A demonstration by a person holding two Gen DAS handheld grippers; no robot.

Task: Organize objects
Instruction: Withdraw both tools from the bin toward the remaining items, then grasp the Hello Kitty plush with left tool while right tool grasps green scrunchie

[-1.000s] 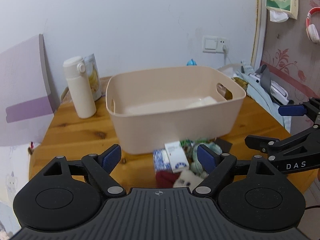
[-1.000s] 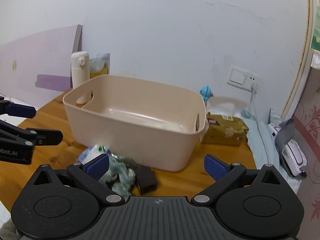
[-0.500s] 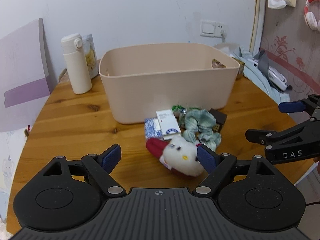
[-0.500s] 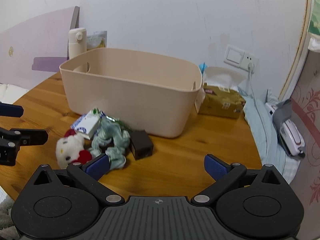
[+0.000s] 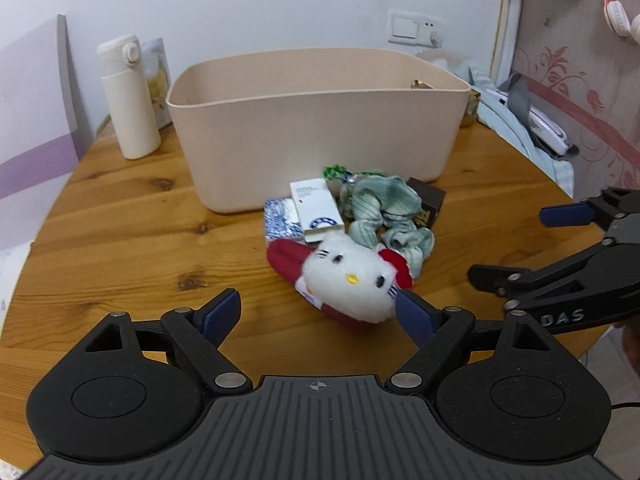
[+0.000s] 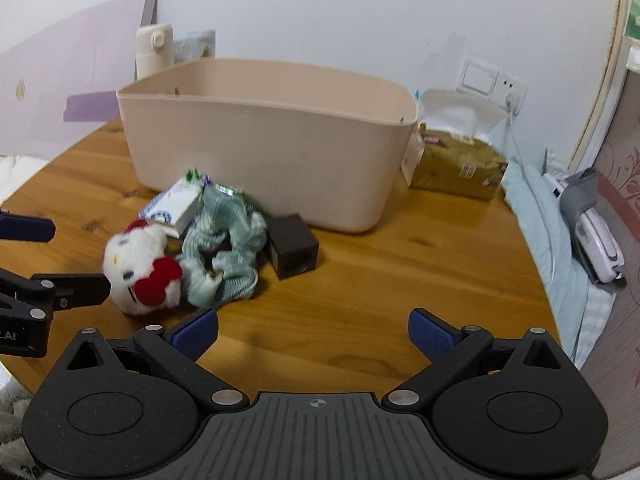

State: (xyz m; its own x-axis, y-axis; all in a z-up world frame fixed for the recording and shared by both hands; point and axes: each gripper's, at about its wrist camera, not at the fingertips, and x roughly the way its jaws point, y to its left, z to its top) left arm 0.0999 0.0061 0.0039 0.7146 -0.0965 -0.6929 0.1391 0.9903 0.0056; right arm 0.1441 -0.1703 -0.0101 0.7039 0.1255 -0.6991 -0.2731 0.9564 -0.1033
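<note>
A beige plastic bin (image 5: 316,120) (image 6: 264,144) stands on the round wooden table (image 5: 120,232) (image 6: 400,280). In front of it lies a small pile: a white plush cat with a red bow (image 5: 352,276) (image 6: 140,268), a green scrunchie (image 5: 384,216) (image 6: 224,244), a white box (image 5: 316,208) (image 6: 176,206) on a blue patterned pack (image 5: 280,220), and a dark brown box (image 5: 428,204) (image 6: 292,246). My left gripper (image 5: 318,314) is open just short of the plush. My right gripper (image 6: 314,328) is open over bare wood, right of the pile.
A white flask (image 5: 126,96) (image 6: 154,50) stands left of the bin by a purple board (image 5: 28,128). A brown tissue pack (image 6: 460,160) sits right of the bin. Light blue cloth and a white device (image 6: 596,236) lie off the table's right edge.
Both grippers have dropped lower toward the table and tilted down. The pile, half hidden before, now lies in full view and nearer. The bin's inside is no longer visible.
</note>
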